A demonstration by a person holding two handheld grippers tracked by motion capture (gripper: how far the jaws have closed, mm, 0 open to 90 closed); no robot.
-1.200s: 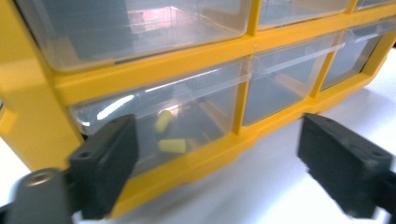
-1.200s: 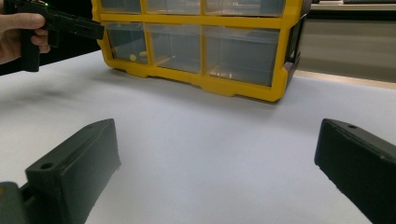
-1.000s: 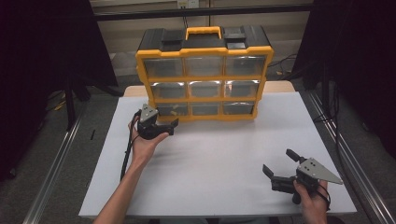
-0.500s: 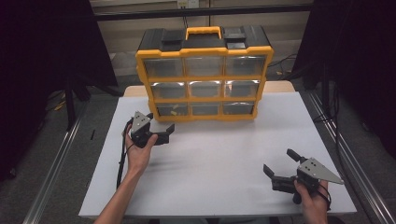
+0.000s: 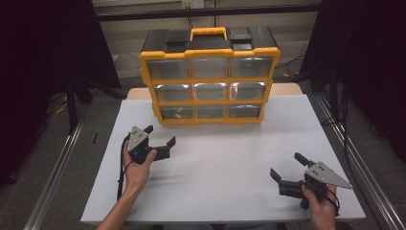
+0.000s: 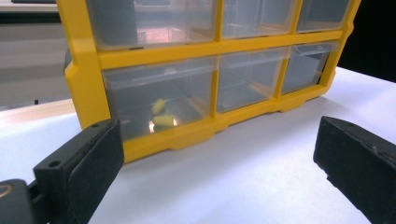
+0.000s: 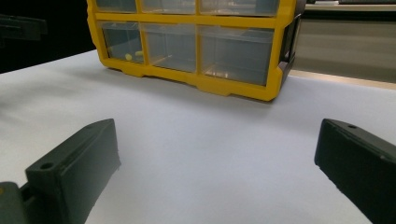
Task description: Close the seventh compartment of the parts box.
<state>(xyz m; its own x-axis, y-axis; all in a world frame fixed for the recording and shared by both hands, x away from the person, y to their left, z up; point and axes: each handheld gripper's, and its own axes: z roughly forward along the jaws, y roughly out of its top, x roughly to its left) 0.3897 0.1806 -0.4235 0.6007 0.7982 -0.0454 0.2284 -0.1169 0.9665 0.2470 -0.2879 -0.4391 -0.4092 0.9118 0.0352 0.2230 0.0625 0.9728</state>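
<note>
One organizer [image 5: 209, 76] at my 12 o'clock, nine drawers. Two yellow bits [image 6: 161, 114] in its bottom-left drawer [image 6: 159, 100]. My two grippers: left [image 5: 158, 141], right [image 5: 287, 173].

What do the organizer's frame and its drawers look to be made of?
The frame looks like molded yellow plastic, opaque with a slight sheen and rounded edges. The drawers seem clear glossy plastic: small yellow pieces show through the bottom left one.
</note>
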